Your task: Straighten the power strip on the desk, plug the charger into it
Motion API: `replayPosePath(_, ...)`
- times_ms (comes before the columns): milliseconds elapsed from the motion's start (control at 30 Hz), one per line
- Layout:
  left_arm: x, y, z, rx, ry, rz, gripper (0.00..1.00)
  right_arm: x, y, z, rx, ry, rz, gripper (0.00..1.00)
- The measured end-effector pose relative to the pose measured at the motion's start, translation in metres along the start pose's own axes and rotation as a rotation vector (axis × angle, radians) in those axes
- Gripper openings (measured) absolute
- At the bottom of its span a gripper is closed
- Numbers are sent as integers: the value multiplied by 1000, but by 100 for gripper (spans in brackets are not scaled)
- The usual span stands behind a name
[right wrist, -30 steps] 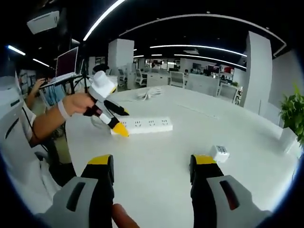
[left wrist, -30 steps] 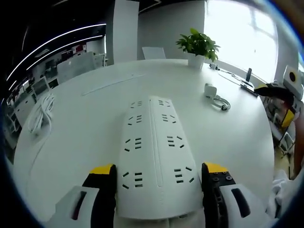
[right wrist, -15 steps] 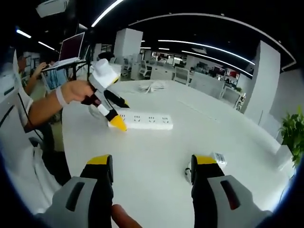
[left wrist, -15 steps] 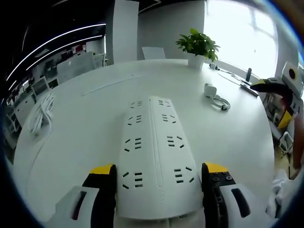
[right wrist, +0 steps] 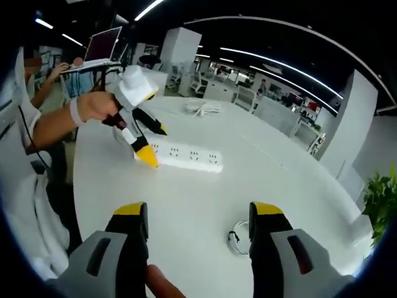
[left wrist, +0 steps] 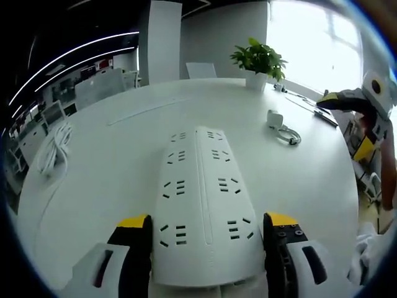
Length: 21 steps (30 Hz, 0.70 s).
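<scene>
Power strip [left wrist: 201, 205] smooth white plastic; desk [left wrist: 111, 161] matt white.

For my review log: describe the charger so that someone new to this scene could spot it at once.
On the big white desk, look beyond the long power strip toward the potted plant. The charger is the small white block short of the plant, set apart by the coiled cable lying beside it.

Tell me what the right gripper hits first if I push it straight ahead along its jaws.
Probably bare desk: the right gripper is open, nothing between its jaws. The charger cable lies just inside the right-hand jaw; depth unclear. The power strip sits farther, left.
</scene>
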<state>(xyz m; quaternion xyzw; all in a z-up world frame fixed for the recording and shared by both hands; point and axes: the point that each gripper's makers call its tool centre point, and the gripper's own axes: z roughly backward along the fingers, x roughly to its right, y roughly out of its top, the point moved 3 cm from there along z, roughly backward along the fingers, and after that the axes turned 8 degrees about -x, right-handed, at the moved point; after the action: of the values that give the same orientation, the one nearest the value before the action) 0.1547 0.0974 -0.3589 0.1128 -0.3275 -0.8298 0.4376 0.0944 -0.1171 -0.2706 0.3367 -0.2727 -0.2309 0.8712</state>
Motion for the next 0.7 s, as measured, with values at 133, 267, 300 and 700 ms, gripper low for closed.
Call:
replayPosePath(133,0,0,0,0,-1,1,74,1,2,-2,-2,2,15,65)
replayPosePath(267,0,0,0,1,-3,2,75,6,7,-7,-11,3,61,65)
replayPosePath(300,0,0,0,1,-3,3,75,6,7,-7,-11,3,62,65)
replayPosePath(700,1,-1,2,6,-8,3,75,15,18,-13,-15,5,193,65)
